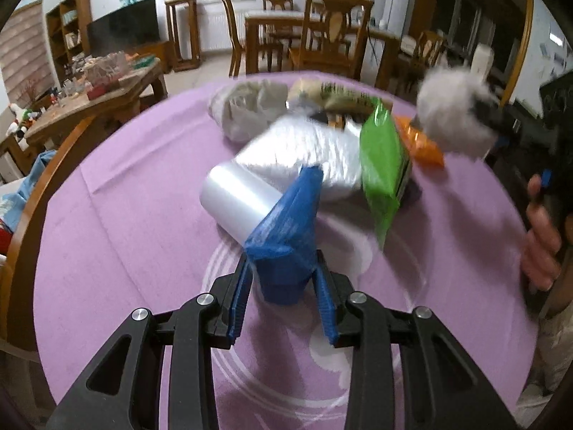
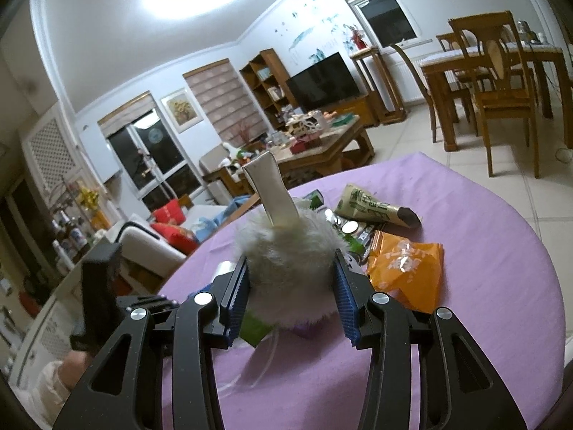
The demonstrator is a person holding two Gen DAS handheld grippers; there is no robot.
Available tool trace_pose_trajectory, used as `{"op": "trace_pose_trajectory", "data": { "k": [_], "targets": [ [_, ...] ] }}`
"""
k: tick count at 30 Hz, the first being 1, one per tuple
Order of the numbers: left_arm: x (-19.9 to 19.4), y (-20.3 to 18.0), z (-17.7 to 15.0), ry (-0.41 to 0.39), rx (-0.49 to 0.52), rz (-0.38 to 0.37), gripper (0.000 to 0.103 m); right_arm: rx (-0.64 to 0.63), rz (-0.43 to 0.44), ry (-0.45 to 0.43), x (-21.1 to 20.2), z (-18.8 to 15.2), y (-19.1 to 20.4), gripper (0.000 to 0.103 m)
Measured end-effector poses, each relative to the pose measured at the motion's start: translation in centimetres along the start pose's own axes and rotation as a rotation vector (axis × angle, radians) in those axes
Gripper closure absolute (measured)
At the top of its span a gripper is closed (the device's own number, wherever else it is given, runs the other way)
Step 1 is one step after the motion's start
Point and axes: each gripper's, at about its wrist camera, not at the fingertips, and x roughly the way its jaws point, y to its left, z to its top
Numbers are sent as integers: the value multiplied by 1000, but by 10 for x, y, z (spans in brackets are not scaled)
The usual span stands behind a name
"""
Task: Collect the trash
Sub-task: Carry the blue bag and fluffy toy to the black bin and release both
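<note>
My left gripper (image 1: 283,276) is shut on a blue plastic bag (image 1: 286,229) pulled off a white bag roll (image 1: 236,199), held above the purple tablecloth (image 1: 125,251). My right gripper (image 2: 290,286) is shut on a fluffy white slipper (image 2: 286,251), sole tip pointing up; it also shows in the left wrist view (image 1: 454,107), lifted at the right. Trash lies mid-table: a green packet (image 1: 383,165), an orange wrapper (image 2: 404,268), a crumpled white bag (image 1: 247,107), a rolled printed wrapper (image 2: 372,208).
The round table has a wooden rim (image 1: 32,193) on the left. A cluttered coffee table (image 2: 322,143), a TV (image 2: 322,82), a dining table with chairs (image 2: 494,71) and a sofa (image 2: 154,247) stand beyond. A hand (image 1: 540,240) is at the right.
</note>
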Motion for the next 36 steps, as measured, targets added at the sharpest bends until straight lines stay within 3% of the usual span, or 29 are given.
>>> {"op": "trace_pose_trajectory", "data": {
  "k": [7, 14, 20, 26, 29, 36],
  "targets": [
    [-19, -13, -1, -76, 49, 52, 74, -7, -11, -17, -5, -2, 3, 59],
    [-58, -28, 15, -191, 39, -55, 74, -5, 5, -57, -35, -2, 5, 59],
    [-63, -71, 38, -258, 59, -169, 74, 0, -31, -155, -98, 4, -3, 59],
    [-43, -140, 64, -277, 103, -324, 74, 25, -185, -231, -173, -1, -28, 59],
    [-25, -181, 78, -259, 135, -417, 74, 49, -335, -280, -222, -11, -50, 59],
    [13, -270, 98, -187, 188, -607, 74, 205, -587, -338, -302, -44, -111, 59]
  ]
}}
